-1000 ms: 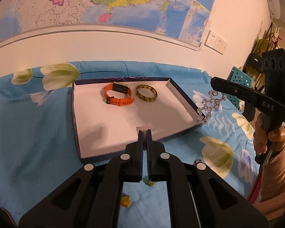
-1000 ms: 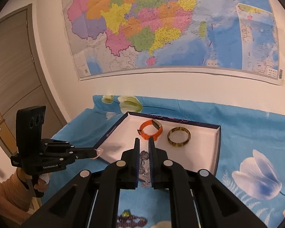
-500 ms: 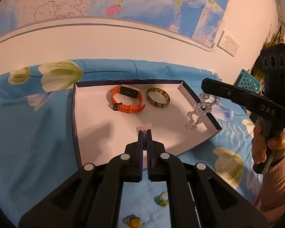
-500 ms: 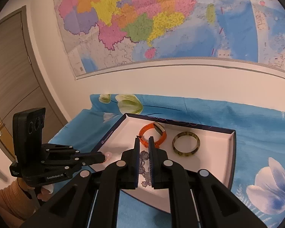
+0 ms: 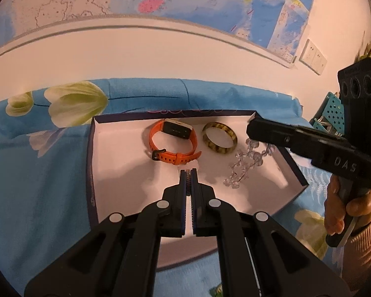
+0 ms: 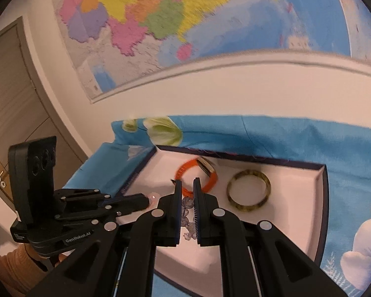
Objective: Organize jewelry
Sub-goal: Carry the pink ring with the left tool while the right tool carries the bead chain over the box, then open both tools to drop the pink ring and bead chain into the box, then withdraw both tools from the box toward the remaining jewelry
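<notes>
Blue flowered cloth (image 5: 37, 173) covers the surface, and a big colourful wall map (image 6: 185, 24) fills the top of both views. At the middle of each frame sits a shallow white tray (image 5: 116, 168) with a dark rim. An orange watch (image 5: 174, 146) and a mottled yellow-brown bangle (image 5: 219, 141) lie side by side near the tray's far wall, close but not touching.

From the left wrist view, the left gripper (image 5: 188, 170) reaches up from the bottom centre with its jaws pressed together on a small pale bit that barely shows at the tips; in the right wrist view that bit (image 6: 153, 196) is a pinkish blob at the tip of the left gripper. The right gripper (image 6: 187, 184) has its jaws pinching a string of clear beads (image 5: 244, 165), which in the left wrist view hangs from it at the right of the frame, over the tray floor just right of the bangle. The hand (image 5: 341, 210) holding the right gripper shows at the lower right edge.

A second ago the beads dangled outside the tray's right rim and the left gripper's tips were above the tray's near part. Both have since come forward and lower: the beads now hang inside the tray and the left tips sit just short of the watch strap
</notes>
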Demonstrator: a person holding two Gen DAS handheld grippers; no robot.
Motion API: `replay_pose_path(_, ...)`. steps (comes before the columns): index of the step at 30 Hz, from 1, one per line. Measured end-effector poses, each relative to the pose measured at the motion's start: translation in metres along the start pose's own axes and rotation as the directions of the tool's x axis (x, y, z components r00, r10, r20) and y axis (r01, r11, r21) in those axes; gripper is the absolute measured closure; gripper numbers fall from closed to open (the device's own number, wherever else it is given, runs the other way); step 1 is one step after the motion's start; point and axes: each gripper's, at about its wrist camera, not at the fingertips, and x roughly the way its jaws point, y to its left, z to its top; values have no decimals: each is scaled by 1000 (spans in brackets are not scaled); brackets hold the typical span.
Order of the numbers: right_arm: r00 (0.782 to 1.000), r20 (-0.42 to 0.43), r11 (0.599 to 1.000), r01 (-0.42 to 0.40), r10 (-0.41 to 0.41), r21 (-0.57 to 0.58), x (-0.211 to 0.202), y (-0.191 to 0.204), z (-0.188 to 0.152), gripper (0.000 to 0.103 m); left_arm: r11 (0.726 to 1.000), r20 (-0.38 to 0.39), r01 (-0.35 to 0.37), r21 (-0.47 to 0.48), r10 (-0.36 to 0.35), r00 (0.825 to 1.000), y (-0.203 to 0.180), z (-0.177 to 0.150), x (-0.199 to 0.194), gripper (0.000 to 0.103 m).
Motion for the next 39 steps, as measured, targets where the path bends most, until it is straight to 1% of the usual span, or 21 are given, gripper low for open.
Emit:
replay_pose_path(5,998,-48,999,42,-41,19,10,-15,-11,96,999,-41,-35,19,36,999,-2,-3,20,100)
replay_pose_path(14,993,-75,996,89,-88,5,13,-25,-16,95,999,-72,-49,17,50,996,-1,-5,36,100)
replay_pose_path(18,987,-88,991,131,-132,-19,16,-27,-17,94,999,-83,-51,15,52,995,-2,-5,41,99)
replay_pose_path(20,983,-98,988,153,-154,-18,17,-30,-19,93,999,-92,-53,9,54,994,-3,-5,42,92)
replay_pose_path(22,978,-100,983,180,-182,-26,17,-32,-21,93,999,-95,-52,5,53,994,-3,-6,43,89)
replay_pose_path(24,976,-108,982,187,-187,-13,17,-36,-22,92,999,-88,-47,0,47,995,-2,-6,40,86)
replay_pose_path(26,974,-108,980,200,-200,-5,14,-38,-24,92,999,-76,-48,-6,48,996,-1,-6,34,79)
replay_pose_path(27,973,-106,979,205,-204,-2,12,-40,-25,90,999,-66,-49,-10,48,997,-1,-6,30,77)
replay_pose_path(28,973,-102,978,210,-209,2,10,-40,-25,87,999,-57,-47,-14,46,997,0,-5,25,71)
replay_pose_path(29,972,-96,976,217,-215,5,8,-40,-26,78,999,-43,-47,-17,46,998,0,-5,20,63)
replay_pose_path(30,972,-89,975,220,-219,7,4,-41,-27,74,999,-25,-45,-25,44,999,1,-5,12,61)
replay_pose_path(32,972,-74,974,225,-224,8,-4,-40,-29,73,999,-5,-41,-35,41,999,2,-6,1,61)
replay_pose_path(35,972,-56,974,227,-227,5,-14,-34,-32,68,998,36,-44,-41,45,998,3,-10,-20,60)
replay_pose_path(38,976,-37,977,213,-213,-9,-28,-24,-38,66,998,75,-45,-45,48,996,4,-20,-45,58)
replay_pose_path(39,978,-33,978,207,-207,-15,-32,-20,-40,64,998,82,-47,-46,51,995,6,-22,-51,57)
